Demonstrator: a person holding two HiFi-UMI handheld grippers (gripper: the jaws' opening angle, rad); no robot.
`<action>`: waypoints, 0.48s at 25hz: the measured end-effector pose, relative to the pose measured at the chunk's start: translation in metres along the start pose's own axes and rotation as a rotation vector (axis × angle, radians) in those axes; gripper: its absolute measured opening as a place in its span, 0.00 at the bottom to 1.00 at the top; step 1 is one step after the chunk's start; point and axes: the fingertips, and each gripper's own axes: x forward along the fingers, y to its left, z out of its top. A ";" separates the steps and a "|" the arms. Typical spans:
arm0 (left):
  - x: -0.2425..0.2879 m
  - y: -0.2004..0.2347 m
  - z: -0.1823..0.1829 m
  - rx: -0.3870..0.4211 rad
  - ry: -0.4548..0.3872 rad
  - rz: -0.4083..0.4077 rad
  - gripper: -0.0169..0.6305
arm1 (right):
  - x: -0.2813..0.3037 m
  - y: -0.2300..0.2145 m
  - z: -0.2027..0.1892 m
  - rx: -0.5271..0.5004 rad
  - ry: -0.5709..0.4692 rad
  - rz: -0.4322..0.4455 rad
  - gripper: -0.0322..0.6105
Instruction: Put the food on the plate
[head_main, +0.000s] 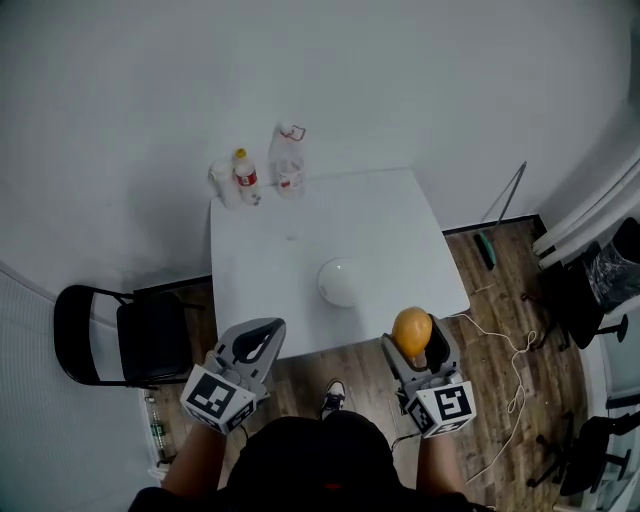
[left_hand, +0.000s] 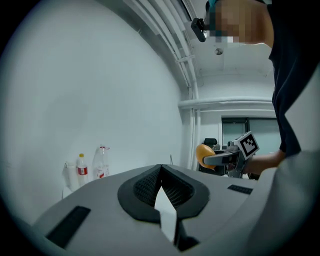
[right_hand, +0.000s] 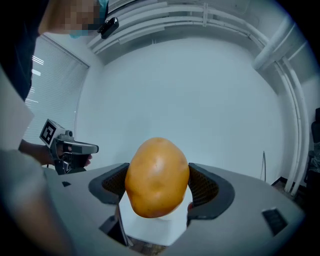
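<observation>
Table (head_main: 400, 235) was mostly open; plate (head_main: 340, 282) sat lower centre, bottles (head_main: 246, 180) crowded its upper-left corner, chair (head_main: 110, 335) blocked lower left.

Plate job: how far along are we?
Done: the food is gripped in the right hand-held gripper. In hand: it is held in the air at the table's near edge; the left hand-held gripper is shut, empty. Left: the white plate holds nothing; the food must be set on it.

Bottles (head_main: 288, 165), rear of surface (head_main: 380, 230): labels too sm. to read.
Plate (head_main: 340, 282): white on white, rim indistinct.
Food (head_main: 412, 328): underside hidden in right claw (head_main: 416, 345).
Person (head_main: 320, 465): cut off by btm edge, head view.
</observation>
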 end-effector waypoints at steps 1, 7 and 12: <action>0.012 0.003 0.002 0.002 0.001 0.010 0.06 | 0.009 -0.013 -0.003 -0.002 0.012 0.002 0.64; 0.063 0.022 -0.001 -0.023 0.053 0.085 0.06 | 0.066 -0.065 -0.032 -0.017 0.110 0.060 0.64; 0.077 0.044 -0.016 -0.051 0.091 0.129 0.06 | 0.123 -0.075 -0.064 -0.043 0.190 0.110 0.64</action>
